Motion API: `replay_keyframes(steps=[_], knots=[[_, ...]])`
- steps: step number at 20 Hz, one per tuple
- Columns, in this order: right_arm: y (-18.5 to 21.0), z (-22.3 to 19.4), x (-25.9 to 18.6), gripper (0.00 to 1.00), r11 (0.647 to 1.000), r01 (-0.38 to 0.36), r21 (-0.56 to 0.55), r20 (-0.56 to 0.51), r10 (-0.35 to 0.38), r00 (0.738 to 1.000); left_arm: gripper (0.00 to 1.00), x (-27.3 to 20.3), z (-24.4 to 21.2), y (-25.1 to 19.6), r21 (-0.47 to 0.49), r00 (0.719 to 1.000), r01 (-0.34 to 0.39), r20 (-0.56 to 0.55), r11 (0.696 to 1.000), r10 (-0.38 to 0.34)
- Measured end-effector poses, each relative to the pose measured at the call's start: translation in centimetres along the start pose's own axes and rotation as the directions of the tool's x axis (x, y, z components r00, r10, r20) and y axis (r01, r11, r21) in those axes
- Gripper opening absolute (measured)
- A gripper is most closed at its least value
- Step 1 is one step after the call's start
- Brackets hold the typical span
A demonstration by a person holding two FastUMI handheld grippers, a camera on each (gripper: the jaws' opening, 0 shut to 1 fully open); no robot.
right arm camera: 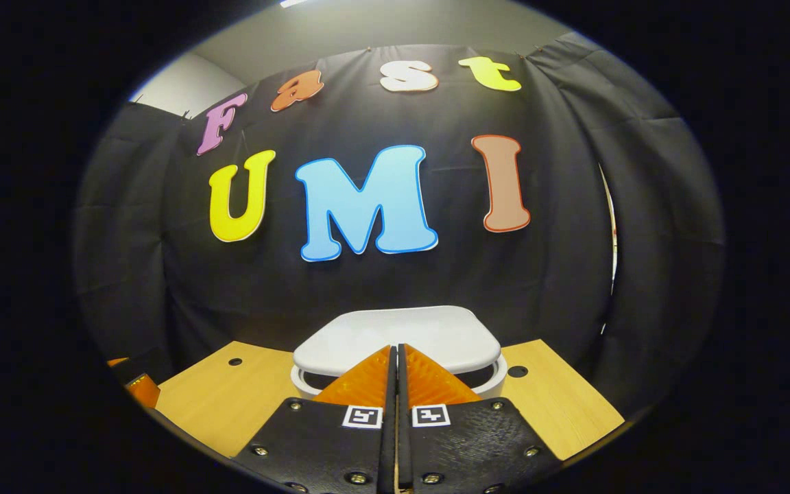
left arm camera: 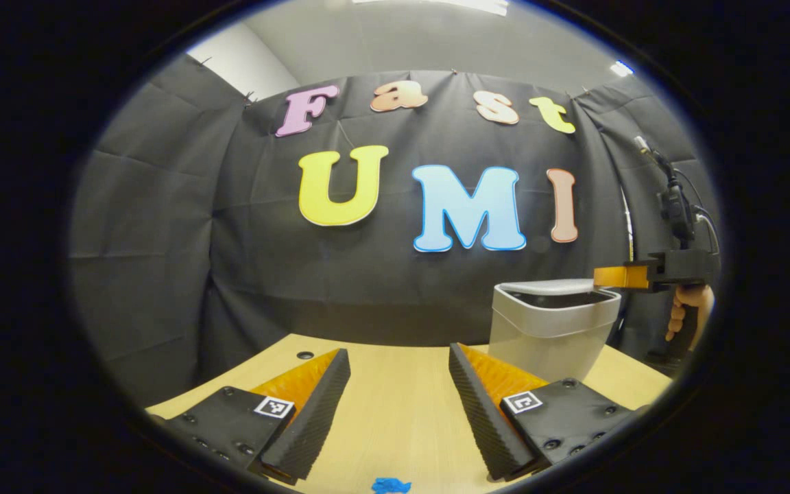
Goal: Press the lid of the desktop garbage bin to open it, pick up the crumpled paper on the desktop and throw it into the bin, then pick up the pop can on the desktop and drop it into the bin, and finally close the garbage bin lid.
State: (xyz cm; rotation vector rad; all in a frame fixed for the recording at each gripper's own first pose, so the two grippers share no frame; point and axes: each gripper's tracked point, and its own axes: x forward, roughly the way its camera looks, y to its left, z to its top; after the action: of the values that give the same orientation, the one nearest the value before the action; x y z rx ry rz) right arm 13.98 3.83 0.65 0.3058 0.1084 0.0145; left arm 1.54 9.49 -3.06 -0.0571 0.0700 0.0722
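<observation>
The right gripper (right arm camera: 395, 353) has its fingers squeezed together, empty, right over the bin (left arm camera: 551, 328) lid (right arm camera: 398, 337). I think it is pressing the lid open. The left gripper (left arm camera: 398, 363) waits with fingers spread, beside the bin on the table (left arm camera: 402, 412).

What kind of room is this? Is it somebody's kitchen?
Probably not a kitchen: it looks like a small recording booth. Black cloth hangs as walls around a bare wooden table, with just a small white garbage bin and handheld grippers at work.
</observation>
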Motion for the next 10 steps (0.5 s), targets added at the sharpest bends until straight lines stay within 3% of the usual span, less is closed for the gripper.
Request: replay_keyframes(steps=[10], knots=[[0.9, -0.4, -2.8, 0.01, 0.994, -0.004, -0.11, 0.014, 0.006, 1.0, 0.95, 0.3, -2.1, -0.1, -0.004, 0.998, 0.009, -0.055, 1.0, -0.009]])
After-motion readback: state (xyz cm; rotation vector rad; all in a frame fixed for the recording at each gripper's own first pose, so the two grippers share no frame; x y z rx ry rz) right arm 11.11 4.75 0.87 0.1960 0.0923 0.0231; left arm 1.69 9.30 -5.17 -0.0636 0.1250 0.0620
